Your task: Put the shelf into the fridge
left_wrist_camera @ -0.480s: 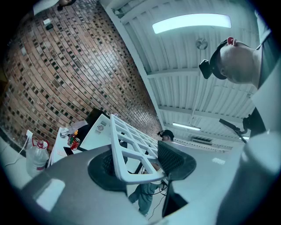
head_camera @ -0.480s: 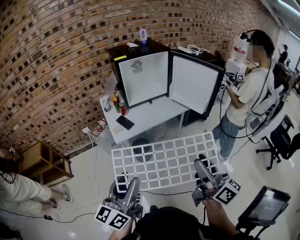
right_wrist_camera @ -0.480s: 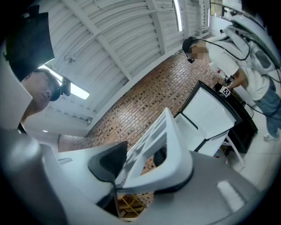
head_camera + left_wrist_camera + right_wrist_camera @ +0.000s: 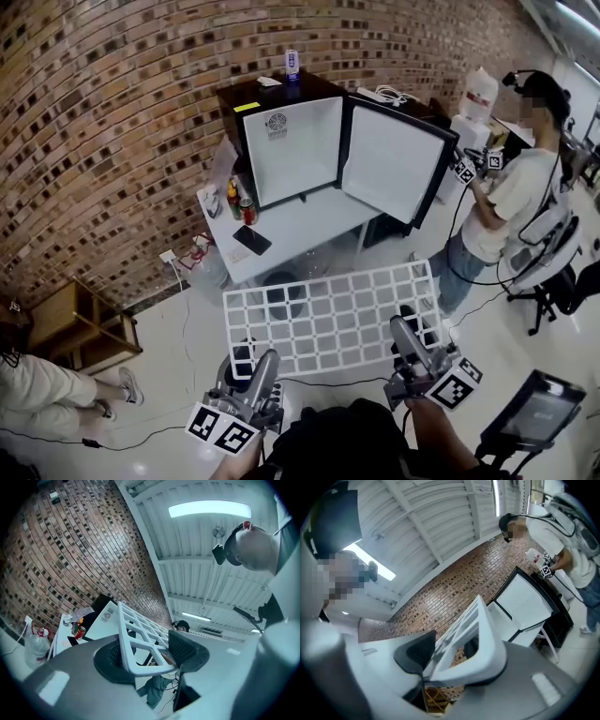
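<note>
1. Head view: at the far left, a person in light clothes (image 4: 33, 389) is sitting on the floor beside a low wooden rack (image 4: 84, 328), below the brick wall (image 4: 112, 112).
2. Further right, a white desk (image 4: 309, 225) is carrying some bottles (image 4: 239, 202), a black phone (image 4: 250, 242) and the black fridge (image 4: 300, 150). The fridge door (image 4: 394, 167) is standing wide open to the right, and a can (image 4: 292, 63) is standing on the fridge's top.
3. In front of the desk, the white grid shelf (image 4: 328, 319) is hanging in the air, roughly level, well apart from the fridge.
4. The left gripper (image 4: 255, 367) is gripping the shelf's near edge by its left corner. In the left gripper view (image 4: 147, 656), the fingers (image 4: 185, 648) are pressing on the shelf's rim (image 4: 138, 634), one dark pad on each side.
5. The right gripper (image 4: 405, 336) is holding the same near edge towards its right corner. In the right gripper view (image 4: 445, 656), the fingers (image 4: 417, 653) are clamping the white rim (image 4: 478, 620), with the open fridge showing beyond.
6. At the right, a standing person (image 4: 511, 187) is wearing a headset, next to an office chair (image 4: 553, 272). A dark screen (image 4: 534, 412) is sitting at the lower right.
</note>
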{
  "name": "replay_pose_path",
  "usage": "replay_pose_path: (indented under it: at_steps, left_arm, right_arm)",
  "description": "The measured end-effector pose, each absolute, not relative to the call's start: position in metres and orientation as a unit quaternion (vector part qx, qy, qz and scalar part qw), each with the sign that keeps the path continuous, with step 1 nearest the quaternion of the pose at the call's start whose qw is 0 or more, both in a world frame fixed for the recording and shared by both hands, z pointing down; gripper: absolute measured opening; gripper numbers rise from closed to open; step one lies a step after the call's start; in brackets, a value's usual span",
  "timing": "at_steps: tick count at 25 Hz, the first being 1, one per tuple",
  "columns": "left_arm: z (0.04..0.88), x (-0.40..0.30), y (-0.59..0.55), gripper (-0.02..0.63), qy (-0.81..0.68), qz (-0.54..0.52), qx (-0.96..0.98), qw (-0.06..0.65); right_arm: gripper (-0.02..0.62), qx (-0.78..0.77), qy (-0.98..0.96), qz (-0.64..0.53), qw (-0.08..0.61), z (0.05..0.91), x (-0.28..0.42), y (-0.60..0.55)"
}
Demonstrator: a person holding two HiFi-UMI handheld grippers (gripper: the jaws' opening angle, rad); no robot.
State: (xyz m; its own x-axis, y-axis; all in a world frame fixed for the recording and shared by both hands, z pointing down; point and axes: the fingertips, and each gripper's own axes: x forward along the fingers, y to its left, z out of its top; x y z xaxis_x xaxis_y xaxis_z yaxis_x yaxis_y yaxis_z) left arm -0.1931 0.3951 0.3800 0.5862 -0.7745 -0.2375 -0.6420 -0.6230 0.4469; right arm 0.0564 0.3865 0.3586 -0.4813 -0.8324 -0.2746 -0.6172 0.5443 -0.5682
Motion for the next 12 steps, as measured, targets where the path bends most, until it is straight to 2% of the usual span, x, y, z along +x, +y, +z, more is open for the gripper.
replay_pose_path:
  at_steps: [12]
  left_arm:
    - [0.383,-0.193,0.36,0.212,-0.428,-0.199,0.867,0.159]
  right_arm:
    - [0.202,-0.418,0.838,-0.229,0.266,0.369,0.056,0.339]
